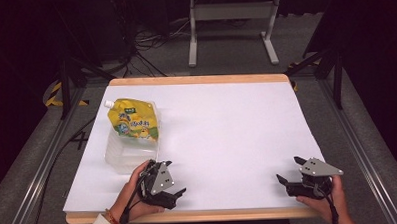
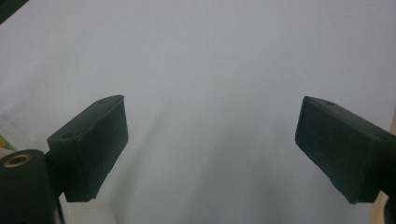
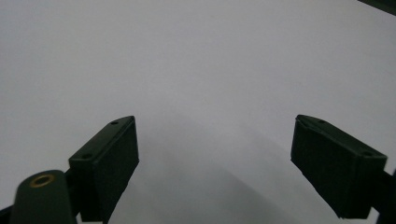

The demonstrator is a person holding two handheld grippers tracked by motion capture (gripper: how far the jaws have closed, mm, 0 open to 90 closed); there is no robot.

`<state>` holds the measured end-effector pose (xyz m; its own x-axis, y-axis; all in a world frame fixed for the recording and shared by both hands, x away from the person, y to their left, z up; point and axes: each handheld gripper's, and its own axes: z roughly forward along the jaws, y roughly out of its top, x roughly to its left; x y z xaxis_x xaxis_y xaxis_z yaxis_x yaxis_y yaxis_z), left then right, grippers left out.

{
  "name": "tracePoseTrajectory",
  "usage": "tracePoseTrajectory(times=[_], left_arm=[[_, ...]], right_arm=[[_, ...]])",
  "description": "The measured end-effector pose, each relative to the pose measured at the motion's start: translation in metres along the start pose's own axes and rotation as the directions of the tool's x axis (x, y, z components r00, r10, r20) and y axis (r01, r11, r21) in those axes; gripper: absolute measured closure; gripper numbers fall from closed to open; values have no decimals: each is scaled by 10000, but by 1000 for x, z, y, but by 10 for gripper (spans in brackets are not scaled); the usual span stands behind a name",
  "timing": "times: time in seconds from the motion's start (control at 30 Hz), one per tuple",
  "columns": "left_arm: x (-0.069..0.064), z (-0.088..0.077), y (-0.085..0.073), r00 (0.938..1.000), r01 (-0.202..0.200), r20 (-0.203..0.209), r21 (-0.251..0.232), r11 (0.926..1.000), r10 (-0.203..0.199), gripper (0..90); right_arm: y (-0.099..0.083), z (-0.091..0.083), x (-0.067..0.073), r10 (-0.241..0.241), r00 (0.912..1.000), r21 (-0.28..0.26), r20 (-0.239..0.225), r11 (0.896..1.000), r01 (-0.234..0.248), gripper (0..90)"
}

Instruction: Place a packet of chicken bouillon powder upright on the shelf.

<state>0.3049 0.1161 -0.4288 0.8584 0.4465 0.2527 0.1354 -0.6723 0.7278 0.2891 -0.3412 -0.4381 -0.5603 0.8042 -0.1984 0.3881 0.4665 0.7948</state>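
A yellow spouted drink pouch [image 1: 133, 119] lies on top of a clear plastic container [image 1: 130, 157] at the left of the white table [image 1: 227, 121]. My left gripper [image 1: 176, 177] rests near the front edge, just right of and below the container, pointing right with its jaws wide open. In the left gripper view, the left gripper [image 2: 212, 140] has only bare white table between its jaws. My right gripper [image 1: 287, 169] sits at the front right corner, pointing left and open. The right gripper view shows the right gripper [image 3: 215, 149] holding nothing.
The table has a wooden rim [image 1: 195, 80] along its far edge. A white metal stand [image 1: 230, 13] and loose cables [image 1: 149, 41] sit on the floor beyond it. Aluminium rails [image 1: 360, 151] run along both sides.
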Motion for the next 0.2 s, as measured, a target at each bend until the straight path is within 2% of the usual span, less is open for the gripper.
tracePoseTrajectory(times=[0.2], left_arm=[[-1,0,3,9998,198,95,-68,9998,-197,100]], right_arm=[[-1,1,-1,166,9998,61,-79,9998,-165,166]])
